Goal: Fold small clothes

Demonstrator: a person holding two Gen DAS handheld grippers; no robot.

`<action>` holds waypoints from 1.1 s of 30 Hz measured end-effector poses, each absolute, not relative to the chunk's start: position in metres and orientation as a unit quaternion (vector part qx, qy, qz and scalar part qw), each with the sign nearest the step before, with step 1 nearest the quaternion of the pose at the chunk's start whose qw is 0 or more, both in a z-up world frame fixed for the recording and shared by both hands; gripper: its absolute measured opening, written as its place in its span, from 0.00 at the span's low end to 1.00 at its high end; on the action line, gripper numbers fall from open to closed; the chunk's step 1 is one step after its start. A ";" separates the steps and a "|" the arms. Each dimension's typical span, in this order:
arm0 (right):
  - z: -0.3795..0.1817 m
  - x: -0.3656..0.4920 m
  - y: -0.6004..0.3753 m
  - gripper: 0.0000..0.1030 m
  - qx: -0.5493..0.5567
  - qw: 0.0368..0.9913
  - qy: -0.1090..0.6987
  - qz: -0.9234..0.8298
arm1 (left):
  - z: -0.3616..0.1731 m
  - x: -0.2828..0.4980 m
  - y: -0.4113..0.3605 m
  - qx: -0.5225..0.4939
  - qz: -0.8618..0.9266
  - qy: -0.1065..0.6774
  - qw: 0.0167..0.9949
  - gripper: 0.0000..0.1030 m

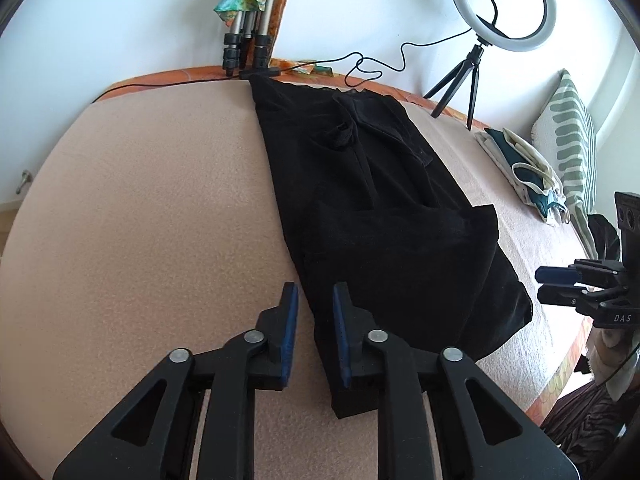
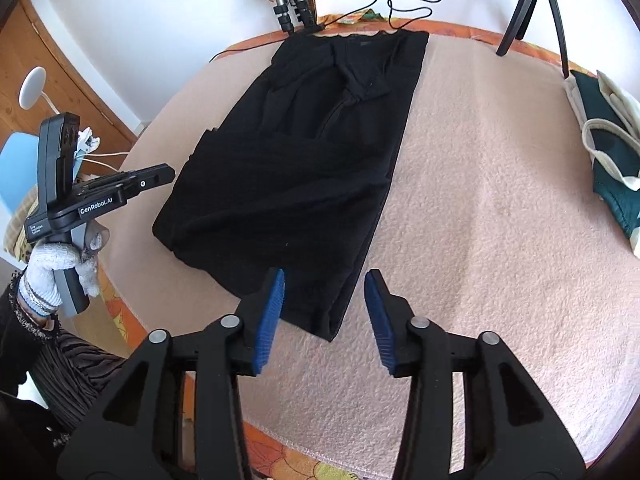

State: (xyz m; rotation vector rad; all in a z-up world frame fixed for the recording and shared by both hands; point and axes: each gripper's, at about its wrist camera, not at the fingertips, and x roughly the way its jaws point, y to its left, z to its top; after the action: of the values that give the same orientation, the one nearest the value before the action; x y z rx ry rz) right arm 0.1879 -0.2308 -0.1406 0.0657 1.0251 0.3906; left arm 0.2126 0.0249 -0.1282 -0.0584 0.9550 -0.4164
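Cloth is what fills the middle of both views: a black garment [image 1: 380, 208] lies flat on the pale pink blanket [image 1: 140, 200] that covers the table, folded lengthwise into a long strip that runs from the far edge of the table toward us. We see our left gripper [image 1: 316, 300] poised over the near end of that strip, its blue-padded fingers [image 1: 290, 320] standing a modest way apart; one finger sits over the bare blanket and the other over the black fabric, with the garment's long edge passing between them, and the pads press on nothing. Our right gripper [image 2: 324, 288] hangs over the other near corner of the garment, its jaws parted wider, the left pad above the cloth and the right pad above the blanket, again gripping nothing. In the right wrist view we can make out the left gripper's body off to the side, held by a hand [image 2: 52, 264] in a white knitted glove. At the far edge of the table stand the legs of a grey tripod [image 1: 244, 48], and a ring light [image 1: 504, 4] on a small black tripod rises toward the right, its cable [image 1: 380, 64] trailing along the table edge. A folded cream and dark green cloth [image 1: 524, 168] lies well apart from the garment, beside a striped cushion [image 1: 572, 136].
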 end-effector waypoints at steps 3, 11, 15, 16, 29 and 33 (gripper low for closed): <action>-0.137 0.202 -0.230 0.44 0.032 0.859 0.479 0.180 | -0.130 0.222 0.011 -0.002 -0.206 0.451 0.868 0.35; -0.152 0.219 -0.219 0.44 0.027 0.845 0.499 0.188 | -0.139 0.251 0.000 -0.001 -0.193 0.456 0.869 0.35; -0.161 0.218 -0.213 0.44 0.017 0.840 0.509 0.187 | -0.142 0.257 -0.007 0.008 -0.210 0.451 0.868 0.04; -0.164 0.218 -0.212 0.44 0.012 0.839 0.511 0.185 | -0.144 0.257 -0.009 0.008 -0.215 0.452 0.866 0.04; -0.168 0.211 -0.217 0.39 -0.008 0.842 0.510 0.176 | -0.139 0.261 -0.001 0.009 -0.198 0.424 0.884 0.09; -0.158 0.214 -0.220 0.39 -0.004 0.851 0.497 0.172 | -0.135 0.262 -0.001 0.004 -0.201 0.426 0.882 0.16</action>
State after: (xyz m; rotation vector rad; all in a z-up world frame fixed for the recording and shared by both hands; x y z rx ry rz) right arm 0.2142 -0.2197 -0.1584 -0.0079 1.0460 0.3613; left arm 0.2622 -0.0013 -0.1346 0.0080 0.8865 -0.4194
